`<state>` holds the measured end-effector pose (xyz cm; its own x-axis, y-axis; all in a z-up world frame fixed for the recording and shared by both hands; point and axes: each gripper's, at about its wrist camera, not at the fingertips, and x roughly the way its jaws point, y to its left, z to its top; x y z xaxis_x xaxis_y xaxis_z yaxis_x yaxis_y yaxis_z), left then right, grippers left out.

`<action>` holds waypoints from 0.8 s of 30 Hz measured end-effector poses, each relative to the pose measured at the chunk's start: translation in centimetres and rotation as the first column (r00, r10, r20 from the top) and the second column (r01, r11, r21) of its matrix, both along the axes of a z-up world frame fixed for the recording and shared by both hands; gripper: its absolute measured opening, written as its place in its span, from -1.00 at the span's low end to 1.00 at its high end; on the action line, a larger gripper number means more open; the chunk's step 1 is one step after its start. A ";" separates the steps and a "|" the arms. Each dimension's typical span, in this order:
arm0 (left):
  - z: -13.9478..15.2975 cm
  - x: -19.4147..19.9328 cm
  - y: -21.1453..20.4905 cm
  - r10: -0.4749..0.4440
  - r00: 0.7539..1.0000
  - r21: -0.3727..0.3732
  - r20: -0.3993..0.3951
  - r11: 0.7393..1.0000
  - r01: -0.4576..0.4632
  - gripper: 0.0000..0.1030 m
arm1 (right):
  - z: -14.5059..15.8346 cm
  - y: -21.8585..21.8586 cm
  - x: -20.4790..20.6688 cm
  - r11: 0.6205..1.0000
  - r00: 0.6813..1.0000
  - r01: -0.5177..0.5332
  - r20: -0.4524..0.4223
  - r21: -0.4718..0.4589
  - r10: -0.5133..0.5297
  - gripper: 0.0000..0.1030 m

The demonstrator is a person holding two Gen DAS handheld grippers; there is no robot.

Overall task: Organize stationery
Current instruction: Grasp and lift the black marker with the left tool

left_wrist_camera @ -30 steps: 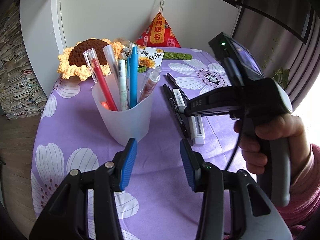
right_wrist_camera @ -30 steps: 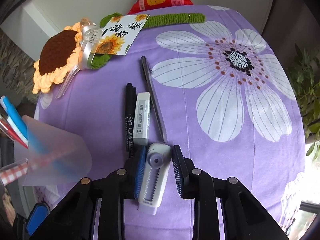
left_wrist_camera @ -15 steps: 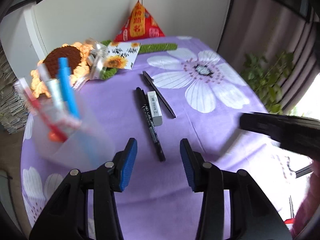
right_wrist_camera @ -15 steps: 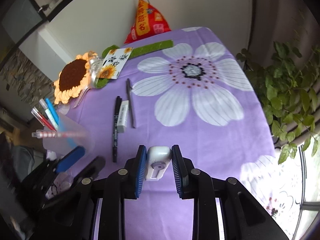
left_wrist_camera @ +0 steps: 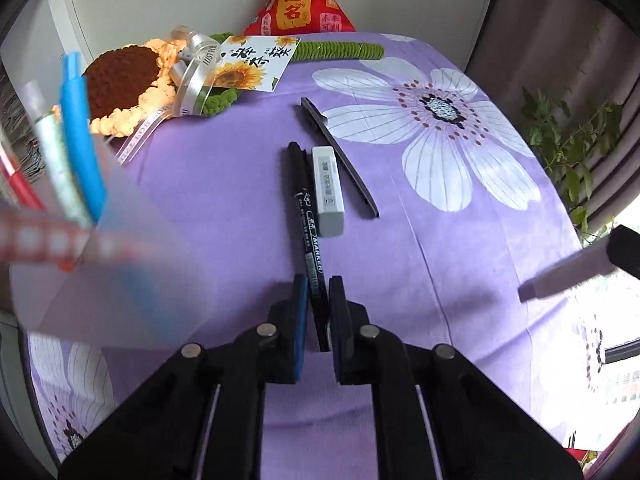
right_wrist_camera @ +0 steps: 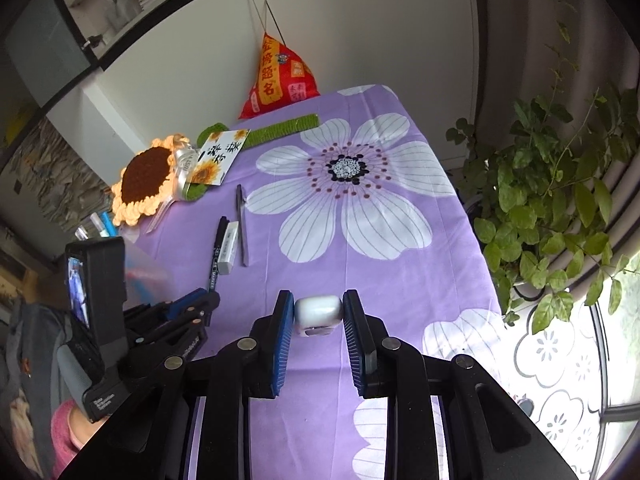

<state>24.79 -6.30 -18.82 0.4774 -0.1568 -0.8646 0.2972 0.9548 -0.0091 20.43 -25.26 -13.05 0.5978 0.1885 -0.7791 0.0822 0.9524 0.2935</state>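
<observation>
A black marker (left_wrist_camera: 306,216) lies on the purple flowered tablecloth (left_wrist_camera: 440,264), and my left gripper (left_wrist_camera: 319,292) is shut on its near end. Beside the marker lie a white eraser (left_wrist_camera: 328,192) and a slim black pen (left_wrist_camera: 340,156). A translucent cup (left_wrist_camera: 100,264) with several pens stands blurred at the left. My right gripper (right_wrist_camera: 318,312) is shut on a white correction tape (right_wrist_camera: 319,308), held above the table's near part. From the right wrist view, the left gripper (right_wrist_camera: 200,300) sits at the marker (right_wrist_camera: 218,248), with the cup (right_wrist_camera: 140,268) behind it.
At the back lie a crochet sunflower (left_wrist_camera: 120,76), a sunflower card (left_wrist_camera: 252,60), a green crochet strip (left_wrist_camera: 340,50) and a red pouch (left_wrist_camera: 300,0). A leafy plant (right_wrist_camera: 560,208) stands past the table's right edge. Bare cloth spans the big flower print (right_wrist_camera: 348,196).
My left gripper swung right from the cup to the marker and shut on its near end. My right gripper rose from the table with the correction tape.
</observation>
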 end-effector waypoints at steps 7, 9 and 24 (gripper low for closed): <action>0.7 -5.7 1.9 -0.101 0.994 -0.023 -0.049 0.995 0.100 -0.84 | 0.2 0.2 -0.3 1.000 1.000 -0.018 0.009 0.004 0.018 -0.49; 0.2 -7.5 2.3 -0.147 0.986 -0.007 -0.083 0.989 0.147 -0.83 | 0.2 0.3 -0.4 1.000 1.000 -0.024 0.007 0.007 0.024 -0.49; 1.1 -3.0 -1.1 -0.096 0.994 0.082 0.056 0.992 0.091 -0.13 | 0.0 1.5 -0.9 0.999 0.999 -0.054 -0.005 0.002 0.054 -0.49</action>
